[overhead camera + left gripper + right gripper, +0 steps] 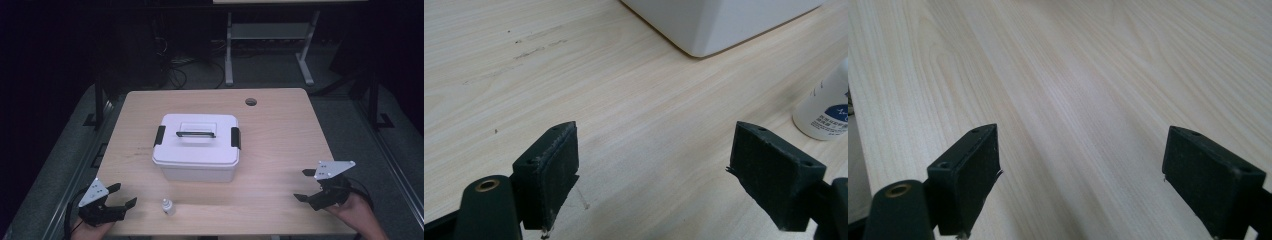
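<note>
The small white bottle [168, 206] stands upright on the worktop [280, 135], near its front edge, and it is the thing nearest my left gripper [120, 196]. In the high view it sits just off that gripper's right side, apart from it with bare wood between. In the left gripper view the bottle [826, 112] shows beyond the right-hand jaw, cut off by the picture's edge, with a dark blue patch on its label; I cannot read the print.

Ahead of the left gripper and further in stands the white storage box [196, 145], its lid on, with a black clasp at each end and a handle recess in the top. One lower corner of the box [719, 25] appears at the top of the left gripper view, well beyond the jaws.

My left gripper [654, 165] is released: its jaws stand wide apart with nothing between them but pale wood grain, and I cannot tell whether it rests on the worktop or hangs just over it.

My right gripper [305, 185] sits at the far right of the worktop near the front edge, well apart from the box and the bottle. In its own view the right gripper [1080, 165] is likewise released, jaws spread wide over bare worktop, touching nothing that I can see. Each gripper is held in a hand [356, 210] coming in from the bottom of the high view.
</note>
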A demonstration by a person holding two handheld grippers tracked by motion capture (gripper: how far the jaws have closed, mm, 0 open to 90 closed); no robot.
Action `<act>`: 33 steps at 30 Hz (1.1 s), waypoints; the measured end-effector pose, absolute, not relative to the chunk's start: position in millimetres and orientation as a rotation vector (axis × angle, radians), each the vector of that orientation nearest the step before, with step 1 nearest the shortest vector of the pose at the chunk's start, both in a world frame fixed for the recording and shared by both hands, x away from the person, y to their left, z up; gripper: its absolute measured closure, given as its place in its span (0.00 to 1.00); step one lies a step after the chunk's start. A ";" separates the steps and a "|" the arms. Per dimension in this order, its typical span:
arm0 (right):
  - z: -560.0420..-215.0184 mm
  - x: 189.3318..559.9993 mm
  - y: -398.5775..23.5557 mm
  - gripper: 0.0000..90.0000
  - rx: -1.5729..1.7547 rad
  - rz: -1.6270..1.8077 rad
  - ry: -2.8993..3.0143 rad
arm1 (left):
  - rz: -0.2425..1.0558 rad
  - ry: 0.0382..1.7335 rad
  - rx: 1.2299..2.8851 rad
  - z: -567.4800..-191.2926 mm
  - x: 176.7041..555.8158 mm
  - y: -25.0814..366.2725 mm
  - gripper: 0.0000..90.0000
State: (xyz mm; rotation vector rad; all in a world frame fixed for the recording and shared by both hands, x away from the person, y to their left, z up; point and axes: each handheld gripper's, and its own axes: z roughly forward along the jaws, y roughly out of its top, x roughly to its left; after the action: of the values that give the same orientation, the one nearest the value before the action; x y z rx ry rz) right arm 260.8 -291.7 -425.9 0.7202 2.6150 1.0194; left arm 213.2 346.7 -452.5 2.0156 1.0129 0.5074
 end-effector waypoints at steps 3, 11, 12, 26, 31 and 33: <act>-423.4 262.4 -292.1 0.16 0.710 1.013 2.620 | 0.506 1.014 2.015 -452.5 213.5 346.9 0.22; -403.6 271.5 -291.0 0.17 0.654 0.980 2.648 | 0.506 1.006 2.023 -452.9 211.9 345.6 0.21; -401.5 272.9 -290.8 0.17 0.650 0.975 2.655 | 0.506 1.003 2.026 -453.0 212.3 345.0 0.21; -388.2 281.8 -284.7 0.17 0.587 0.930 2.675 | 0.507 0.996 2.031 -452.9 212.6 345.0 0.21; -378.6 285.6 -278.7 0.17 0.564 0.905 2.686 | 0.508 0.992 2.033 -452.7 212.5 345.0 0.21; -373.0 288.0 -274.7 0.17 0.544 0.902 2.689 | 0.508 0.991 2.033 -452.5 212.4 345.0 0.21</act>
State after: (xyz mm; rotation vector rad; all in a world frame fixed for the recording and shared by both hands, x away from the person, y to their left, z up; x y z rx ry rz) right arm 288.0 -274.7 -373.0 0.5439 2.6894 0.9017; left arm 212.4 345.0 -452.5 2.0334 0.9912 0.5081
